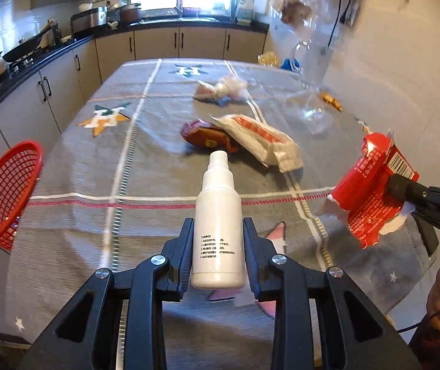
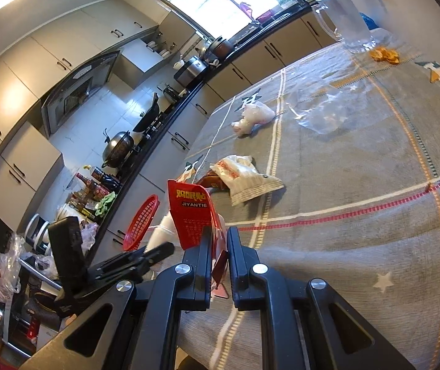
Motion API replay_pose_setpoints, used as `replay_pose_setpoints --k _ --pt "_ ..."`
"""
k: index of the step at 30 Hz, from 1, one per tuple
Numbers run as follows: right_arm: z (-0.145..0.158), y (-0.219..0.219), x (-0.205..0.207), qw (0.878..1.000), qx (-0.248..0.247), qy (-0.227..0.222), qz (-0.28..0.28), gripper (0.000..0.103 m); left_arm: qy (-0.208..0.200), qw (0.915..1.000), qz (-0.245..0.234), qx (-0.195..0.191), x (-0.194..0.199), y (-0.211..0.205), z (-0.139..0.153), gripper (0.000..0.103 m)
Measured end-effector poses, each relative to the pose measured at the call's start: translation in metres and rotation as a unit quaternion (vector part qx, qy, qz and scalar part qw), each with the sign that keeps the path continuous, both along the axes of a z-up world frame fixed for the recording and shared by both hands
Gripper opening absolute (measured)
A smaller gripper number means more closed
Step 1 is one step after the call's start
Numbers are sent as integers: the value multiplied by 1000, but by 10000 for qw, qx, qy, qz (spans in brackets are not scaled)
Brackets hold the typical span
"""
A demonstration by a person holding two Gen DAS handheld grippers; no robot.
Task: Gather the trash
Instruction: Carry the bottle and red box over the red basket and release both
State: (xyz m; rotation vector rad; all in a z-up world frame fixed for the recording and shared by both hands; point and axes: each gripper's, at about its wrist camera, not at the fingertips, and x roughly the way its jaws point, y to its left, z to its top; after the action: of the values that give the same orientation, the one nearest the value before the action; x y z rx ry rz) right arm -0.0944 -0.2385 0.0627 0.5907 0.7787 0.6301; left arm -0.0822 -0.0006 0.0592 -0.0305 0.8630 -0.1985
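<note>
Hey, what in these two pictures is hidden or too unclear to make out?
- White bottle, left wrist view: label print too small to read.
- Red basket, right wrist view: inside hidden; it faces away, partly behind the red packet.
- Glass jug, right wrist view: top cut off by the edge.

Table wearing grey star-patterned cloth, carrying: white wrapper overlapping red-brown packet; crumpled wrapper bundle; clear plastic bag; glass pitcher; orange scraps.
</note>
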Motion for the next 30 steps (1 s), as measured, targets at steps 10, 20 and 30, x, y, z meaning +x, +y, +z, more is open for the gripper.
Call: replay_pose_setpoints --k 10,20,30 --pt "22 66 22 9983 -482 27 331 11 -332 9979 465 -298 -5 80 16 29" --pt "53 171 57 9931 -815 9 846 11 -628 9877 1319 -564 -5 203 26 29" --pt "71 301 92 9828 -1080 -167 1492 11 -626 9760 1982 -642 0 295 15 29"
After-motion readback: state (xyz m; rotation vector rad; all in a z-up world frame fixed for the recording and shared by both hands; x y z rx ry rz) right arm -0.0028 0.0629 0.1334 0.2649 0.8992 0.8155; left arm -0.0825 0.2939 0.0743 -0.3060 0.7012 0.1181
